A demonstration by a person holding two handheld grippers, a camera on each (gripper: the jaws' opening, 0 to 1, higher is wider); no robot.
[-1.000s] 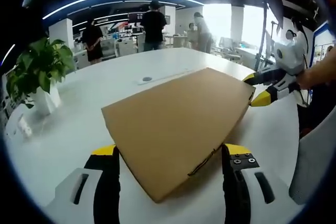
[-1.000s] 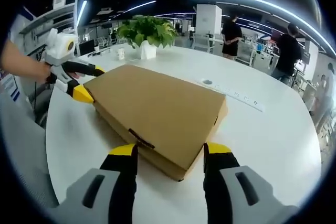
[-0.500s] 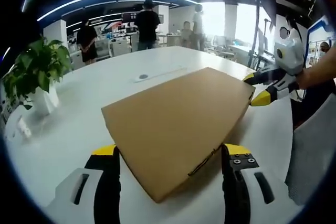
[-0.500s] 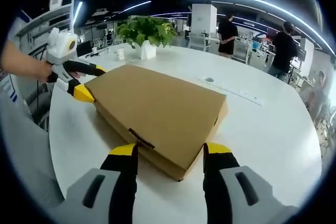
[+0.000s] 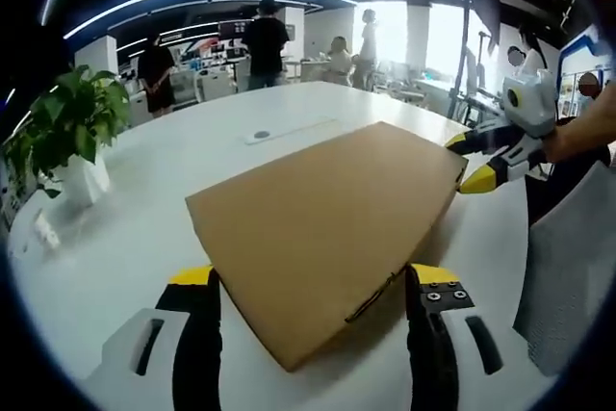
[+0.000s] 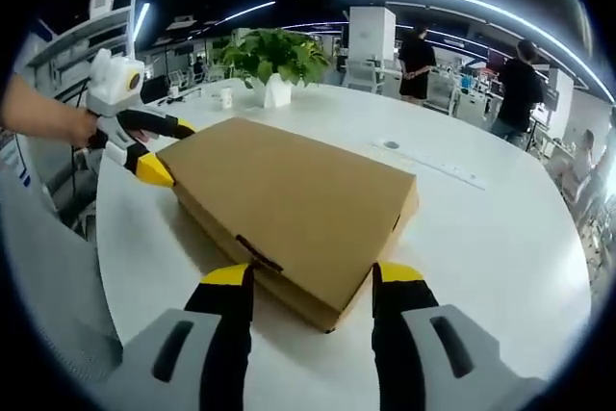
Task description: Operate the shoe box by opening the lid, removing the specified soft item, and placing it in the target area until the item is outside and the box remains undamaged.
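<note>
Squarely on the white table (image 5: 115, 238) sits the closed shoe box (image 5: 327, 228) — left gripper (image 5: 308, 288) and right gripper (image 6: 310, 276) (jaws spread wide) straddle opposite corners.

- The left gripper (image 5: 310, 291) has its jaws spread wide, one on each side of a corner of the shoe box (image 5: 327, 223).
- The right gripper (image 6: 313, 286) is spread the same way at the opposite corner.
- In the left gripper view, a hand (image 5: 577, 132) holds the right gripper from the right edge.
- In the right gripper view, a hand (image 6: 58, 125) holds the left gripper from the left edge.
</note>
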